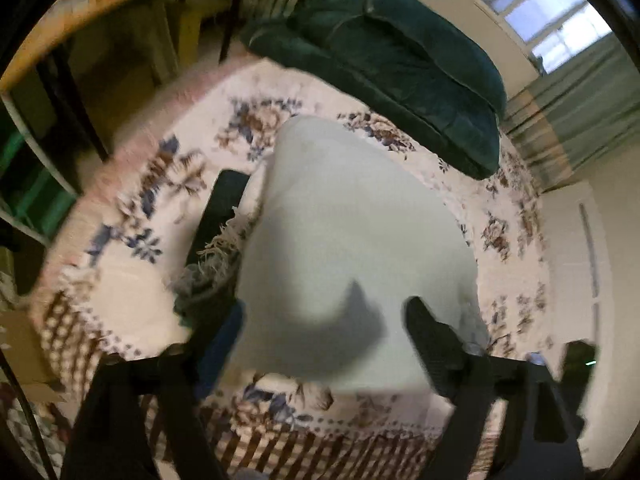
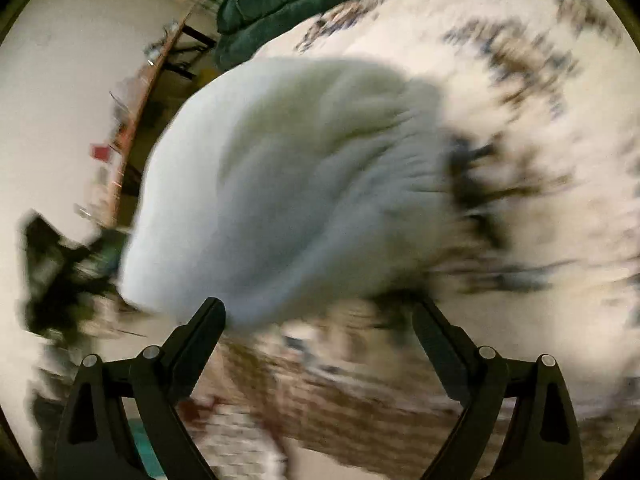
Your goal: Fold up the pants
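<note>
The pale, whitish pants [image 1: 352,232] lie bunched in a thick pile on a floral rug [image 1: 132,208]. In the left wrist view, my left gripper [image 1: 324,320] hangs open over the near end of the pile, one finger on each side, and casts a shadow on the cloth. In the right wrist view the pants [image 2: 300,184] are a blurred mound. My right gripper [image 2: 318,316] is open just short of their near edge, with only rug between its fingers. Neither gripper holds any cloth.
A dark green cushion [image 1: 400,68] lies on the rug's far side, below a window [image 1: 540,12]. A flat black object [image 1: 220,208] and a turned-up rug fringe [image 1: 224,240] sit left of the pants. A wooden table edge [image 1: 80,12] runs along the upper left.
</note>
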Available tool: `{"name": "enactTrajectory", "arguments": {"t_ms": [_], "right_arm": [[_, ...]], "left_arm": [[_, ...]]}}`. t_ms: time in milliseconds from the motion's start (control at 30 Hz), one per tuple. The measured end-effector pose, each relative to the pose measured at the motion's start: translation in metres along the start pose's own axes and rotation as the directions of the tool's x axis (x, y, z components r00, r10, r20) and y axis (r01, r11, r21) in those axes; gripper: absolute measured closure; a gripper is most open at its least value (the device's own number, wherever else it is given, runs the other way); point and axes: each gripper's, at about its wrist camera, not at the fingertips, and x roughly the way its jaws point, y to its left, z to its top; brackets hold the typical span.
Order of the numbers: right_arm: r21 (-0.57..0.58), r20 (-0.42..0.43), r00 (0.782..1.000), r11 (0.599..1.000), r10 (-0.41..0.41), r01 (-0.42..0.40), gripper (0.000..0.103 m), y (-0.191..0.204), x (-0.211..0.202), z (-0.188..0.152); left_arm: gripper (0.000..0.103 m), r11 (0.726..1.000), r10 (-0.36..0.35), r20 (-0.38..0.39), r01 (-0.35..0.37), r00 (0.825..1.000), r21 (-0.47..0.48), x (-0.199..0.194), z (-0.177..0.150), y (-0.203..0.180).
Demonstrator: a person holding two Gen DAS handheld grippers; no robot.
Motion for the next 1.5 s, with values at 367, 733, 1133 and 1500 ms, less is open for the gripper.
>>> {"name": "enactTrajectory", "arguments": {"t_ms": [367,733,1133,1500], "right_arm": [[-0.296,0.320,0.929,0.911,-0.187,0.286,0.006,0.072,-0.276,-0.088],[-0.453,0.414,0.909,0.854,-0.052,0.255,0.006,0.066,-0.487,-0.151],[-0.583,0.442,0.891,0.787,0.102,0.200,0.005,0.037,-0.646,-0.226],[-0.609,0.468,0.871,0.769,0.149,0.196,0.004,0.015,-0.739,-0.290]], "left_arm": [[0.000,0.957,0.246,0.254,-0.276,0.936,0.089,-0.135,-0.109,-0.171],[0.000,0.940,0.320,0.407,-0.342,0.856,-0.019,-0.240,-0.224,-0.298],[0.000,0.895,0.439,0.472,-0.416,0.765,-0.159,-0.315,-0.329,-0.386],[0.000,0.891,0.446,0.499,-0.420,0.743,-0.172,-0.349,-0.366,-0.412]]}}
